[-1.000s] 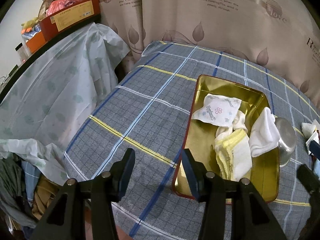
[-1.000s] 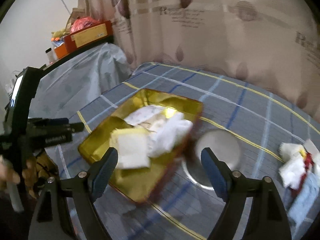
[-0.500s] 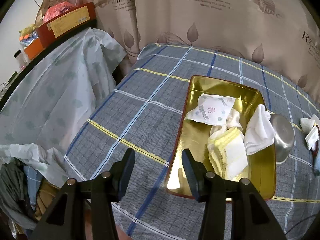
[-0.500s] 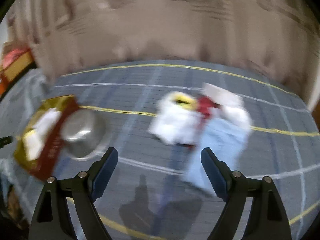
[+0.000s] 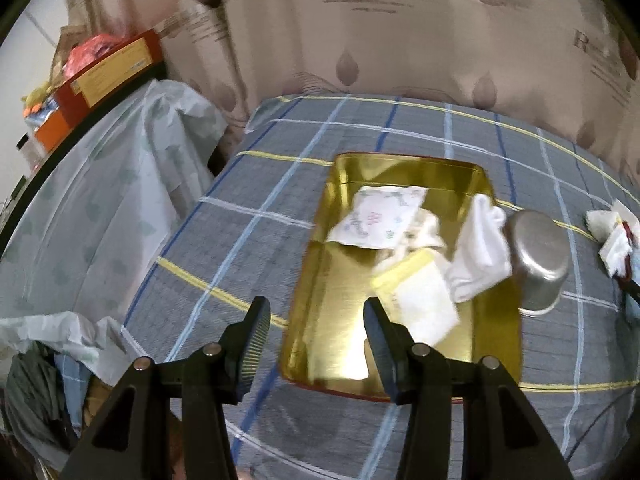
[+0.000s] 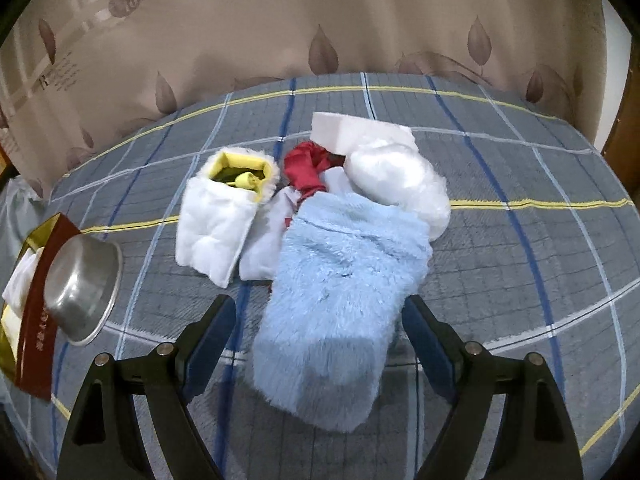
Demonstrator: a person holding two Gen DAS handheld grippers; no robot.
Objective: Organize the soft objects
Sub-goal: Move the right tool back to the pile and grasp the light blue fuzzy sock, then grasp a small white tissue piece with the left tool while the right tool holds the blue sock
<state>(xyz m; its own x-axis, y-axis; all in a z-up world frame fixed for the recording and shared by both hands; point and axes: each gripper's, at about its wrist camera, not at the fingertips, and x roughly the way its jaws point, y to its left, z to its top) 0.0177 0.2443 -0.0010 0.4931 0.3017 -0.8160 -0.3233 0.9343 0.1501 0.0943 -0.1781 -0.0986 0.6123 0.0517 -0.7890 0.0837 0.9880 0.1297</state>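
Where metal bowl (image 6: 78, 286) sits, gold tray (image 6: 38, 292) half hidden.

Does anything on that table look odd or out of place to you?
Yes: a steel bowl lies upside down, tilted against the gold tray's edge. It is the only hard item among soft ones. A white cloth also spills over that tray edge.
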